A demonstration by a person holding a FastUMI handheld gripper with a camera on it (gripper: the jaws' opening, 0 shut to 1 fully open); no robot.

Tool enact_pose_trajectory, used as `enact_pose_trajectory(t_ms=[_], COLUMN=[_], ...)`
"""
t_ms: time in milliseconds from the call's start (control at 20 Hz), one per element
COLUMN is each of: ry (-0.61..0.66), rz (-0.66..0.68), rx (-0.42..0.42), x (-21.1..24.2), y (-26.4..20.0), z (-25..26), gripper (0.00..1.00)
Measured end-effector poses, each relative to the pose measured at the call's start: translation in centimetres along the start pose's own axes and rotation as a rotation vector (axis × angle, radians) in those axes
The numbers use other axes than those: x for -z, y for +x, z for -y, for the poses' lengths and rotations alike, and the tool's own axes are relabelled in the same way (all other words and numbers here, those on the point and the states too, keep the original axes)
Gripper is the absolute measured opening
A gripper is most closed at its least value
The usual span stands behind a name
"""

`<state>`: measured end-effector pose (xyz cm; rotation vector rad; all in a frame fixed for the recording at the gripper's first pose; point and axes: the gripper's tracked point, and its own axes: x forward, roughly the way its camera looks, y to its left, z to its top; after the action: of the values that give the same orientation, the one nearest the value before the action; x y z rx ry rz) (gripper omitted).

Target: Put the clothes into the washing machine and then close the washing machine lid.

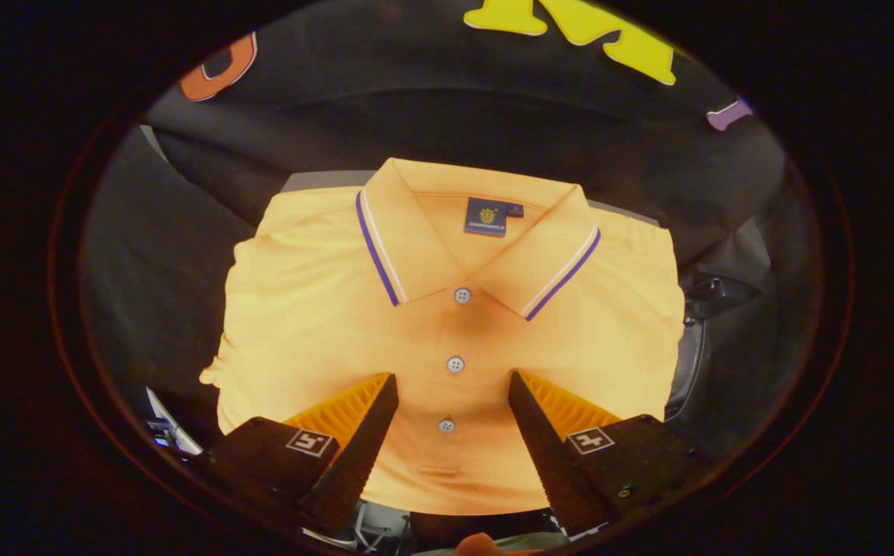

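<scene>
Directly ahead of the tongs, a folded orange polo shirt lies flat with its collar at twelve o'clock and its button placket running down between the two fingers. The tongs stand apart, clamped on nothing, one finger at seven o'clock and the other at five o'clock of the lowest button, hovering over the shirt's lower half. What the shirt rests on is mostly hidden beneath it. Dark curved hardware shows at three o'clock of the shirt; whether it belongs to the washing machine I cannot tell. My worry: pinching only the top layer would let the fold fall open and the shirt trail. Closing on the flat cloth without gathering a ridge could also slip off.
</scene>
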<state>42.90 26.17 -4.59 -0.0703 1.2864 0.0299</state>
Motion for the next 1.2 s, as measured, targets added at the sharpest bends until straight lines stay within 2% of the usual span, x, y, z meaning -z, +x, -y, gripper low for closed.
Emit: enact_pose_trajectory(t_ms=[300,500,550,600,650,750,800,950,1200], ry=[-0.005,0.001,0.009,0.001,0.000,-0.029,-0.050,-0.059,-0.031], rz=[-0.024,-0.056,-0.054,-0.046,-0.038,-0.020,-0.010,0.000,-0.037], rx=[-0.004,0.000,0.002,0.003,0.001,-0.005,-0.010,-0.027,-0.041], x=[-0.3,-0.3,-0.5,-0.6,-0.7,-0.8,-0.6,-0.7,-0.9], y=[0.0,-0.1,-0.2,-0.1,-0.1,0.1,0.0,0.1,-0.3], z=[0.0,0.3,0.4,0.6,0.6,0.8,0.9,1.4,2.6], gripper=[0.93,0.84,0.74,0.69,0.55,0.33,0.30,0.07,0.06])
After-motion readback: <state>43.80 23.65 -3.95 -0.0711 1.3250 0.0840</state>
